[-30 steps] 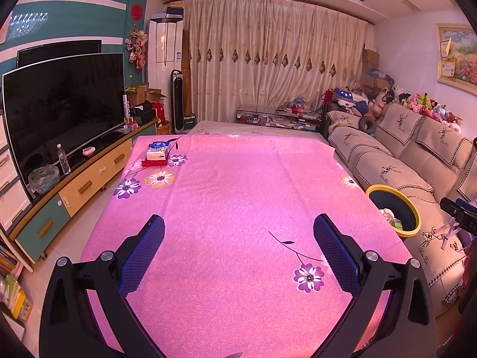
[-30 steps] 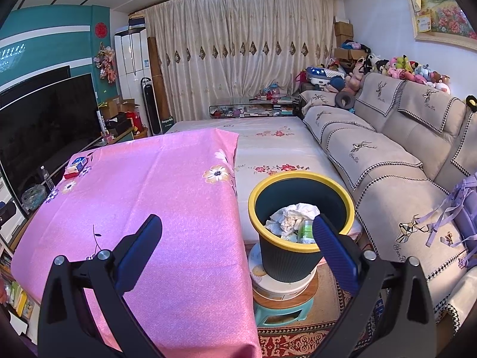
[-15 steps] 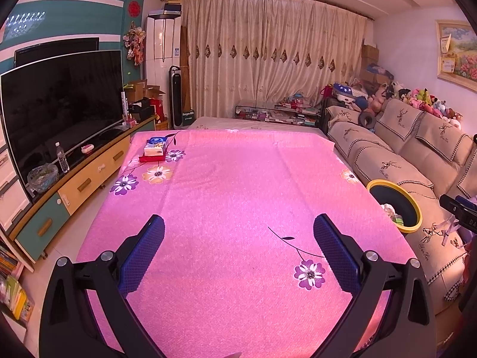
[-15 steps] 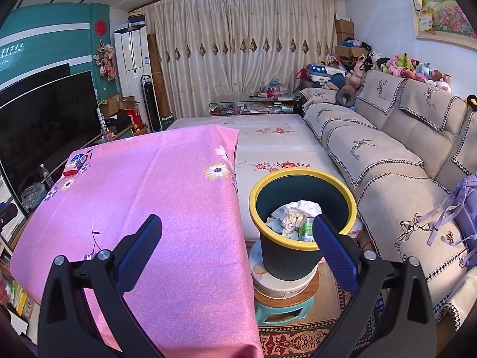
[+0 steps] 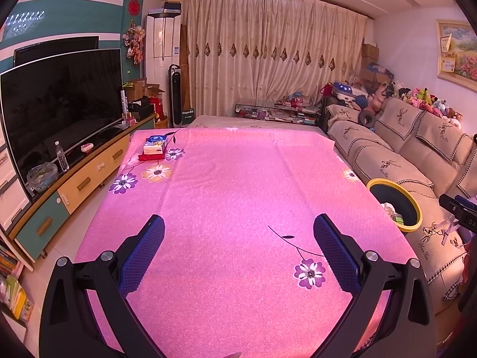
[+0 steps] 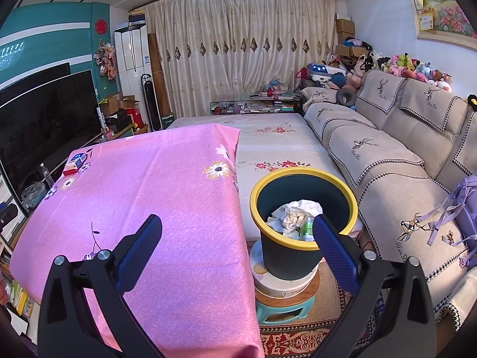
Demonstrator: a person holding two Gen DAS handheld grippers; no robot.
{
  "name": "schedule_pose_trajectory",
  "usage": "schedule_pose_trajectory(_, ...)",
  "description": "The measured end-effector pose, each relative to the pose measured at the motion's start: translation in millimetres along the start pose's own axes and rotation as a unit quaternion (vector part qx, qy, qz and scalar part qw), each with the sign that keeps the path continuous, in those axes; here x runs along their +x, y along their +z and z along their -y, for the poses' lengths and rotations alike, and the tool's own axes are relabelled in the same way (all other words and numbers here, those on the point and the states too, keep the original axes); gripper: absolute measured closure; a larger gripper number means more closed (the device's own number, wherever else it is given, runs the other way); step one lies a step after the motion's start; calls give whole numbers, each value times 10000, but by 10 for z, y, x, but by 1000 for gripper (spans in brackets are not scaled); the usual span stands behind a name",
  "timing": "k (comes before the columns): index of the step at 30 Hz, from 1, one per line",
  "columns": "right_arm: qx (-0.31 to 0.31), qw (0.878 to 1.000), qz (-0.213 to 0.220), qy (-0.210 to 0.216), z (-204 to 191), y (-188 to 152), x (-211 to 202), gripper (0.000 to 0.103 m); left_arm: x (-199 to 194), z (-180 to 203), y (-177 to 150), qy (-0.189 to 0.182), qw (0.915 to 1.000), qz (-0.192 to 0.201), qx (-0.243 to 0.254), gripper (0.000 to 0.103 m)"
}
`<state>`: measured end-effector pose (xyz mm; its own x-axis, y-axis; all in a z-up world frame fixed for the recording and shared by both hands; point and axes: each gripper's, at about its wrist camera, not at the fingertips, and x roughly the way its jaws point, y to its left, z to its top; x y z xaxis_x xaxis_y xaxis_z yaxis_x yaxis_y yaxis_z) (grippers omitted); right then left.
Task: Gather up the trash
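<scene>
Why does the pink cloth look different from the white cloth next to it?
The pink cloth is bright pink with a few scattered daisy-like flowers; the white cloth is pale with small red flower sprays. The pink cloth carries a stack of small boxes at its far corner; the white cloth looks bare. Both are flowery and spread flat.

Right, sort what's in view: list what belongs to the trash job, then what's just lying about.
Job:
- trash bin, yellow rim
- crumpled paper inside it
- left gripper, open, empty
- right gripper, open, empty

Lying about:
- stacked boxes on the pink tablecloth
- water bottle by the TV
- plush toys on the sofa
</scene>
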<state>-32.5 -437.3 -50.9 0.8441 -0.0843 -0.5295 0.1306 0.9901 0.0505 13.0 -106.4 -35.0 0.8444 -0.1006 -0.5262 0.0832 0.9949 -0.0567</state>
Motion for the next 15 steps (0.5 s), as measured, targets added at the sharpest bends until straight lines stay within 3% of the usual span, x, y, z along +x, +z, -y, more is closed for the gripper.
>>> schedule_pose_trajectory(15, -5, 10000, -27, 9, -9, -24, 16, 7, 16, -26, -20, -11, 10000, -28, -31, 5)
